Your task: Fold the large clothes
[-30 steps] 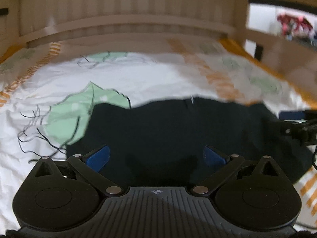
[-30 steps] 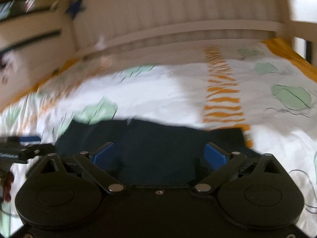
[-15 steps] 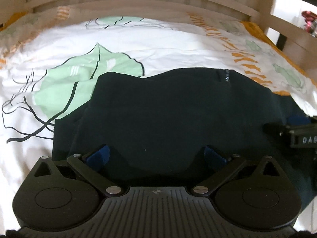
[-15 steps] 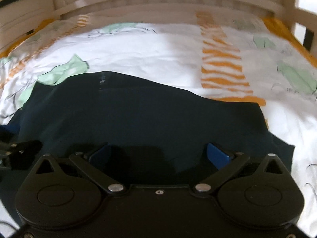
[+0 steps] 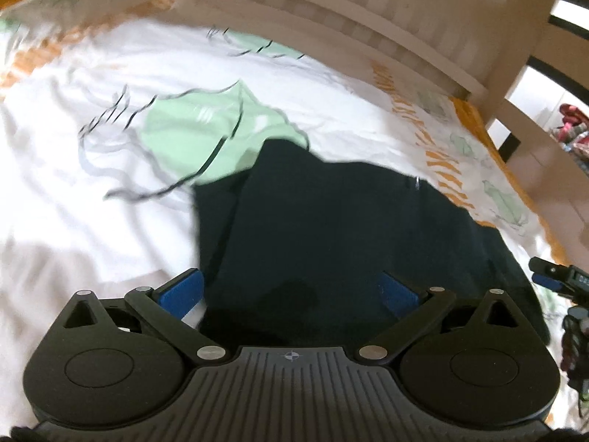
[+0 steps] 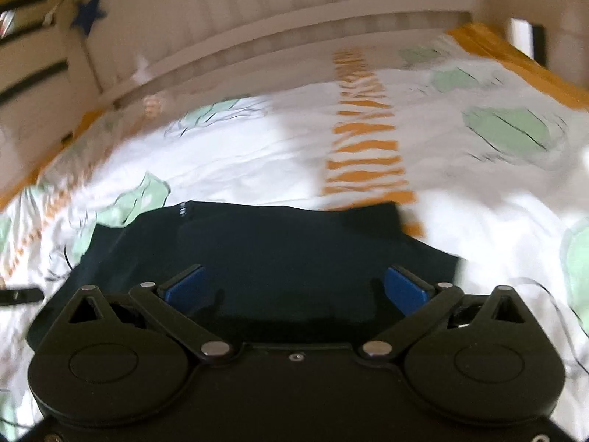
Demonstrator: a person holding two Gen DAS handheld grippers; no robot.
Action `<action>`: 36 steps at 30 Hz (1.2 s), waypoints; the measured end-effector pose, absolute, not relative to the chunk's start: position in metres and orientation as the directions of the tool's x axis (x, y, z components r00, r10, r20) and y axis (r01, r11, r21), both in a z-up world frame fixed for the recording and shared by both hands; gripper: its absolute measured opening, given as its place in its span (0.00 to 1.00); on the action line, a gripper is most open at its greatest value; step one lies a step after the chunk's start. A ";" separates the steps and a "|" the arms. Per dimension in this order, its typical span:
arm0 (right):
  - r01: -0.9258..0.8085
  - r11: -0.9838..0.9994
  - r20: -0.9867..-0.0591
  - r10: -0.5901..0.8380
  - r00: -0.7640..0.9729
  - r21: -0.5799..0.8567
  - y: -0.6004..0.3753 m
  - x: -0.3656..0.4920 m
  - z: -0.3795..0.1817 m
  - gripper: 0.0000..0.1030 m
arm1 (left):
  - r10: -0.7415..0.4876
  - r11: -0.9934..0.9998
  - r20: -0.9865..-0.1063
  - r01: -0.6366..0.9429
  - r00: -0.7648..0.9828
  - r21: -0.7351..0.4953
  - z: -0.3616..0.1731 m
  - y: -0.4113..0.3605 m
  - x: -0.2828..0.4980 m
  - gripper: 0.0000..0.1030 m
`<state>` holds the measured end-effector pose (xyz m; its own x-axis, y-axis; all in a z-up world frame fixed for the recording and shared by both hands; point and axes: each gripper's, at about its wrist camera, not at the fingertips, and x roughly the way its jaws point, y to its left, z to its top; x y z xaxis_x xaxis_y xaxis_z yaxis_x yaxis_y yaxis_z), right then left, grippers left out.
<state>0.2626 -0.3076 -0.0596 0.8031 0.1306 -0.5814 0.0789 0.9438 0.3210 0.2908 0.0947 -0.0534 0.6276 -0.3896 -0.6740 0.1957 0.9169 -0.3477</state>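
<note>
A dark navy garment [image 5: 349, 228] lies folded and flat on the bed; it also fills the lower middle of the right wrist view [image 6: 257, 250]. My left gripper [image 5: 291, 293] is open above the garment's near left part, holding nothing. My right gripper [image 6: 294, 289] is open above the garment's near edge, holding nothing. The right gripper's tip [image 5: 552, 276] shows at the right edge of the left wrist view. Both views are motion-blurred.
The bed has a white sheet [image 5: 92, 191] with green leaf and orange stripe prints [image 6: 364, 154]. A pale wooden slatted bed rail [image 6: 294, 14] runs along the far side, with a blue star [image 6: 88, 13] on it.
Both grippers stay open and have pulled back and tilted up from the garment. The left view has swung left, so the garment now sits to the right. The garment lies still.
</note>
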 end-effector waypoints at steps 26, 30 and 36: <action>0.053 0.808 -0.556 0.354 0.752 0.586 -0.361 0.272 -0.115 1.00 | -0.527 0.834 -0.682 0.155 0.507 -0.530 -0.096 0.108 0.291 1.00; 0.027 0.821 -0.547 0.355 0.758 0.571 -0.359 0.266 -0.116 1.00 | -0.541 0.821 -0.674 0.138 0.503 -0.555 -0.095 0.116 0.274 1.00; 0.027 0.833 -0.561 0.348 0.751 0.553 -0.355 0.265 -0.114 1.00 | -0.549 0.818 -0.680 0.146 0.486 -0.556 -0.096 0.111 0.267 1.00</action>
